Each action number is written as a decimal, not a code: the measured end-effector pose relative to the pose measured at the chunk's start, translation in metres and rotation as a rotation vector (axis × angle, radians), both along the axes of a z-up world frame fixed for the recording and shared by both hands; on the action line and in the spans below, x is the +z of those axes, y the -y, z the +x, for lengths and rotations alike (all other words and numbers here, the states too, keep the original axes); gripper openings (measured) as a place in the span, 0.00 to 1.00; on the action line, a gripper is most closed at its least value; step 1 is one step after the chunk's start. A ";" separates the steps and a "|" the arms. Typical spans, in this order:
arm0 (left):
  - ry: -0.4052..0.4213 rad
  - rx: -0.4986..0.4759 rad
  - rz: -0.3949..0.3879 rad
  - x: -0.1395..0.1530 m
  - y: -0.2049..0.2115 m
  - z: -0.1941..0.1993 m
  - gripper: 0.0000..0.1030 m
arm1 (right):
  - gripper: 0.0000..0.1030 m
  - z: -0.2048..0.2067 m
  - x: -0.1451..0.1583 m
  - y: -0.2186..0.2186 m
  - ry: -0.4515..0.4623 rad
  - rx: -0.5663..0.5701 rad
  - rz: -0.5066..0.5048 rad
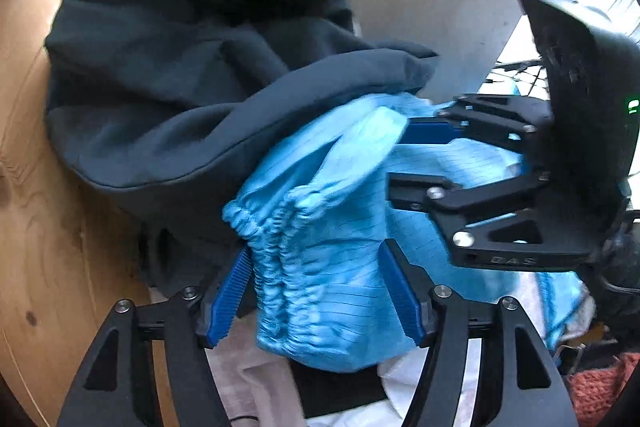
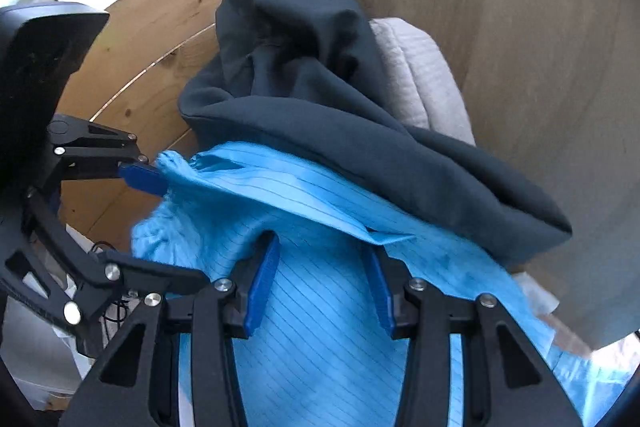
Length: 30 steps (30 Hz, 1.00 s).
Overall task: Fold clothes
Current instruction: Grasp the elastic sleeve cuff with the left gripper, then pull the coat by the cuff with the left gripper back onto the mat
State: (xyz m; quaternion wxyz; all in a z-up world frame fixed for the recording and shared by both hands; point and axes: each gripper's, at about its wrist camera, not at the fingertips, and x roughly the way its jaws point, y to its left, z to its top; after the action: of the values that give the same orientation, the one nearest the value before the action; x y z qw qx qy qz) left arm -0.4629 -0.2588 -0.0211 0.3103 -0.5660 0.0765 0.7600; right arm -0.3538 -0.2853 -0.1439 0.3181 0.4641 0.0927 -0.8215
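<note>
left claw (image 1: 316, 291) astride blue garment (image 1: 320, 267) | grip unclear | dark garment (image 1: 192, 75) overlaps

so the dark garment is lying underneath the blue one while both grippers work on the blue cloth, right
Not quite: the dark garment lies on top of the blue one, as the right wrist view shows. The rest holds: the left gripper and the right gripper both have blue cloth between their fingers.
</note>
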 end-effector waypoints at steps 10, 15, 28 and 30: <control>-0.021 0.114 0.182 0.037 0.026 0.014 0.12 | 0.41 0.040 0.024 -0.029 -0.015 -0.046 -0.130; -0.031 0.174 0.283 0.058 0.040 0.022 0.10 | 0.42 0.090 0.047 -0.177 -0.075 -0.237 -0.193; -0.134 0.133 0.325 0.161 0.005 0.037 0.10 | 0.42 0.198 -0.004 -0.479 0.081 -0.800 0.024; -0.124 0.122 0.321 0.155 -0.014 0.041 0.10 | 0.42 0.203 -0.026 -0.481 0.127 -0.768 0.030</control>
State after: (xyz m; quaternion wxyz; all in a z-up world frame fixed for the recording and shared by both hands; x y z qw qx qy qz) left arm -0.4220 -0.2450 0.1337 0.3445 -0.4649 -0.0611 0.8133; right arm -0.1509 0.1956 -0.1694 -0.0144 0.5195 -0.0960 -0.8489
